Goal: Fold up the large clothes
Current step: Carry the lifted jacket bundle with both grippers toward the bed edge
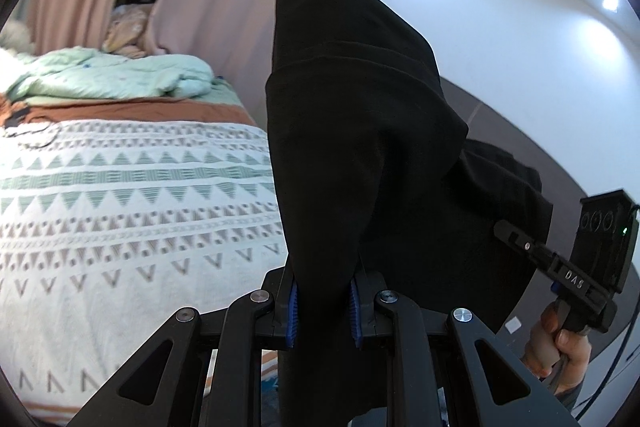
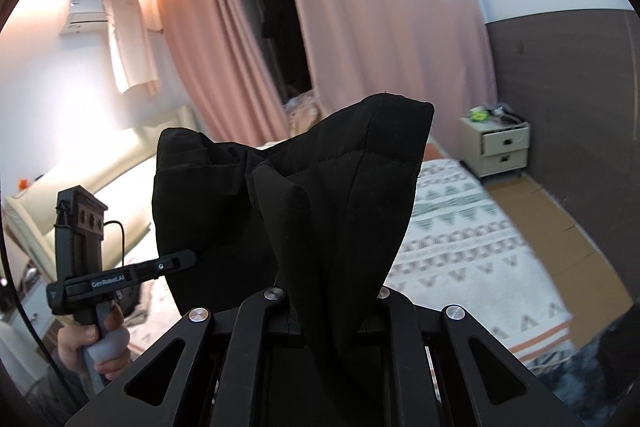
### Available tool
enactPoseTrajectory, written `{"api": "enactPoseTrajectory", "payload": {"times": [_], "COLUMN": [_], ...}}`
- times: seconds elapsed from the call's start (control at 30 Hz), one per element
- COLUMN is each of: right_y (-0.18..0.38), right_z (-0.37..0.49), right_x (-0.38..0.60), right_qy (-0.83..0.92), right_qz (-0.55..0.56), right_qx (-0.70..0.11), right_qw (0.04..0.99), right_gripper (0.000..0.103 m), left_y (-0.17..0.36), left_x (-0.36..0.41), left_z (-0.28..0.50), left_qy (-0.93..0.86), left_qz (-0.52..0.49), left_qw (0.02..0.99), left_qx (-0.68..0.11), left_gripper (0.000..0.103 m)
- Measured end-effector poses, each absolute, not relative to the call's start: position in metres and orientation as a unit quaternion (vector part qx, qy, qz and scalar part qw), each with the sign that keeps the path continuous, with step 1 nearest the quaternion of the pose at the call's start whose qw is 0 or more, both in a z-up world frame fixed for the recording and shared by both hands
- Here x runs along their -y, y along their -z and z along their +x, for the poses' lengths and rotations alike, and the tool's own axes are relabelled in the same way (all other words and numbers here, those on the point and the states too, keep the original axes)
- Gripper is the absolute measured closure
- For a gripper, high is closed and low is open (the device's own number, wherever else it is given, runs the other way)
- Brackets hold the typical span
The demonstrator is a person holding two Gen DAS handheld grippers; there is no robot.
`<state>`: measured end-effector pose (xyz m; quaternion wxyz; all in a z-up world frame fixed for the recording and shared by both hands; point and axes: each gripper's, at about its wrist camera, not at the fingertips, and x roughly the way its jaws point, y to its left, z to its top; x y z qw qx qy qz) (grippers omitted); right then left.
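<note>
A large black garment (image 1: 360, 147) hangs lifted in the air above the bed, held by both grippers. My left gripper (image 1: 323, 311) is shut on a bunched fold of it, blue pads (image 1: 292, 311) pressing the cloth from both sides. In the right wrist view the same black garment (image 2: 340, 195) rises out of my right gripper (image 2: 332, 311), which is shut on it; the cloth hides its fingertips. Each view also shows the other hand-held gripper at the garment's far edge: the right gripper (image 1: 504, 229) low on the right, the left gripper (image 2: 190, 259) low on the left.
Below lies a bed with a patterned white blanket (image 1: 120, 211) and a green quilt (image 1: 120, 75) bunched at its far end. Pink curtains (image 2: 360, 27) hang behind. A white nightstand (image 2: 496, 143) with an open drawer stands by the brown wall, and a cream sofa (image 2: 80, 195) at left.
</note>
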<state>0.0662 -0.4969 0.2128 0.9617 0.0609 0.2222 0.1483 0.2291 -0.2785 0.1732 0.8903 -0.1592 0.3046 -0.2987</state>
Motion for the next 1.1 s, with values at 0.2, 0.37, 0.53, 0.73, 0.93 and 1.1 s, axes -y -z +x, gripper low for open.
{"api": "enactPoseTrajectory", "payload": {"times": [0.2,0.37,0.53,0.73,0.93,1.1], "right_y": [-0.215,-0.206,-0.185,-0.150,-0.111,-0.082], "right_z": [0.086,0.117,0.152,0.199,0.258,0.301], "right_x": [0.561,0.610,0.650,0.685,0.707,0.717], "right_qy": [-0.107,-0.067,-0.037,-0.014,-0.004,0.000], "right_qz": [0.064,0.061,0.064,0.075,0.084,0.077], "right_qx": [-0.215,-0.231,-0.253,-0.290,-0.332,-0.348], "right_qw": [0.969,0.969,0.965,0.954,0.940,0.934], "right_gripper": [0.091,0.091,0.091,0.091,0.091,0.091], "left_y": [-0.151,-0.125,-0.093,-0.046,-0.005,0.023], "left_x": [0.359,0.416,0.457,0.492,0.499,0.496], "left_z": [0.278,0.313,0.354,0.392,0.448,0.489], "left_qy": [0.335,0.363,0.377,0.382,0.372,0.361], "left_qz": [-0.150,-0.145,-0.148,-0.147,-0.158,-0.164], "left_qw": [0.870,0.852,0.835,0.812,0.796,0.783], "left_qx": [-0.329,-0.347,-0.373,-0.416,-0.450,-0.479], "left_gripper": [0.083,0.083,0.083,0.083,0.083,0.083]}}
